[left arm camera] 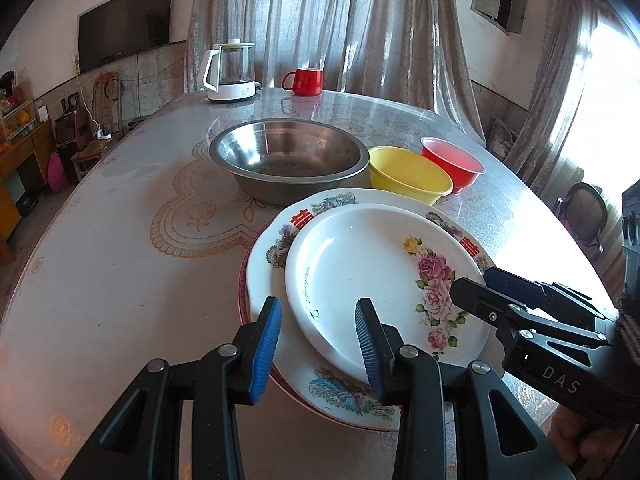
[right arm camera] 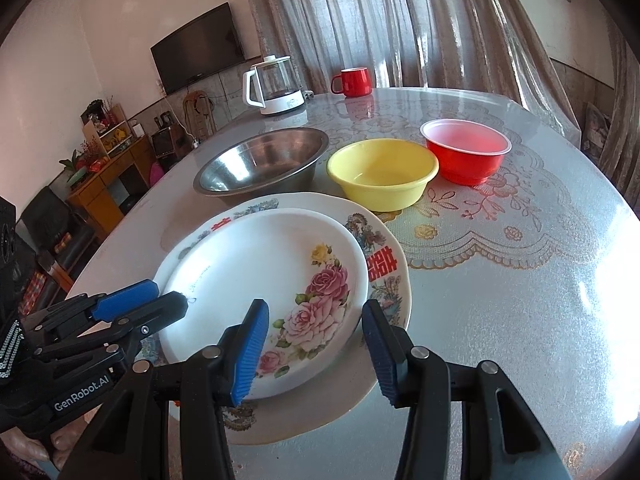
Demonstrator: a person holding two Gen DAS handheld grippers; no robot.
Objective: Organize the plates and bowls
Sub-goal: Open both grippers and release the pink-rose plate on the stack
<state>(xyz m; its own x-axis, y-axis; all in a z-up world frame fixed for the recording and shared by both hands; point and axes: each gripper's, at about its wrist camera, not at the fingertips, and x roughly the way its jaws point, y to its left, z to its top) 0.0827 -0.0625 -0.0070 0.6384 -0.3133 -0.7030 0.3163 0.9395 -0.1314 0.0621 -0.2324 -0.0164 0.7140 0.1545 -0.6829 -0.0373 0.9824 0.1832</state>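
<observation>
A white plate with pink roses (left arm camera: pixel 360 276) (right arm camera: pixel 256 280) lies on a larger patterned plate (left arm camera: pixel 268 248) (right arm camera: pixel 384 264), with a red-rimmed plate edge (left arm camera: pixel 242 280) under both. Behind them stand a steel bowl (left arm camera: pixel 288 156) (right arm camera: pixel 260 160), a yellow bowl (left arm camera: pixel 408 174) (right arm camera: pixel 382 172) and a red bowl (left arm camera: pixel 452 162) (right arm camera: pixel 464 152). My left gripper (left arm camera: pixel 318 348) is open, its jaws either side of the rose plate's near left rim. My right gripper (right arm camera: pixel 316 348) is open over the rose plate's near right rim; it also shows in the left wrist view (left arm camera: pixel 476 284).
A glass kettle (left arm camera: pixel 230 72) (right arm camera: pixel 274 84) and a red mug (left arm camera: pixel 304 81) (right arm camera: pixel 352 82) stand at the far end of the round table (left arm camera: pixel 120 240) (right arm camera: pixel 520 280). Curtains hang behind. Chairs and furniture stand around the table.
</observation>
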